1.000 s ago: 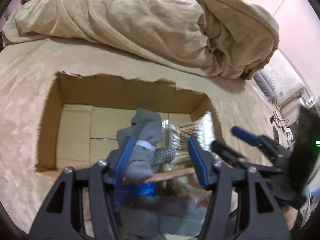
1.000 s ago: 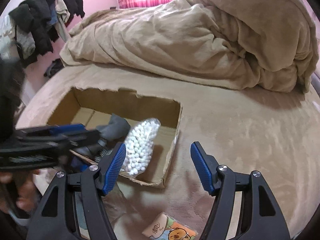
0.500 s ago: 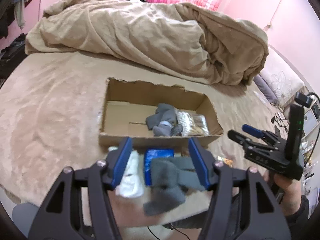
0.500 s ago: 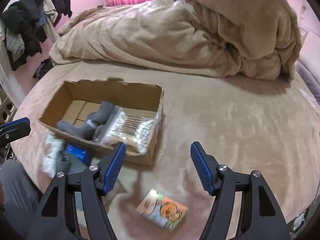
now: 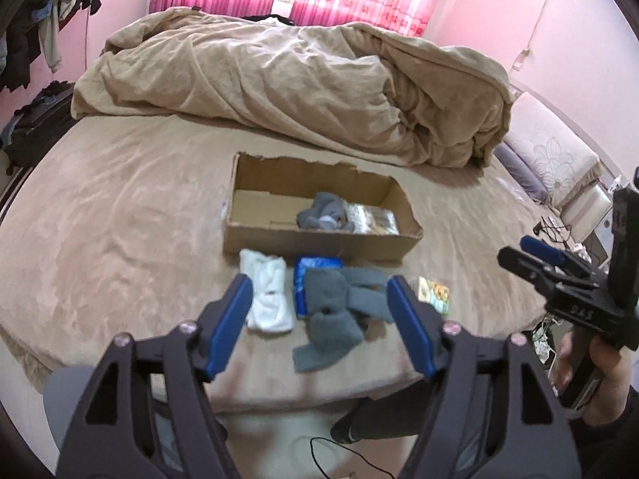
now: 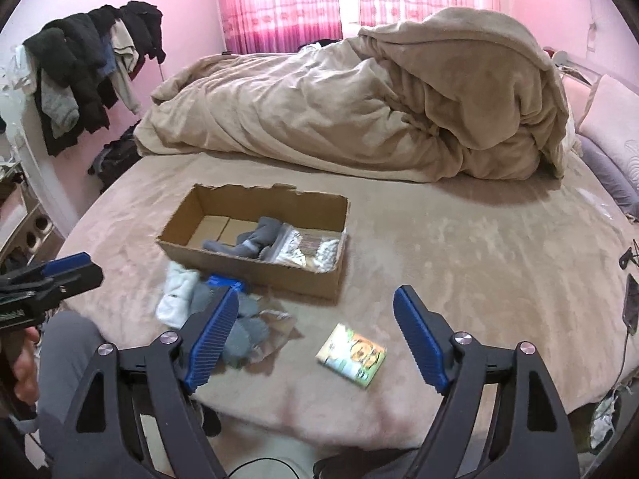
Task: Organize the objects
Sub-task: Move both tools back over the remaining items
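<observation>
Blue packet (image 5: 308, 275) half hidden under grey socks (image 5: 339, 311); left gripper (image 5: 319, 325), right gripper (image 6: 315, 335) spread, empty, just widening.

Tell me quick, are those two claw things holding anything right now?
Left gripper: open, holding nothing; its jaws have just been opening.
Right gripper: open, holding nothing; its jaws have just been opening too.

Bare bed (image 6: 459, 247) right of cardboard box (image 6: 255, 267), open top, left half free, socks (image 5: 339, 311) and packet (image 6: 351, 355) cluttering its near side, duvet (image 6: 359, 119) heaped behind
</observation>
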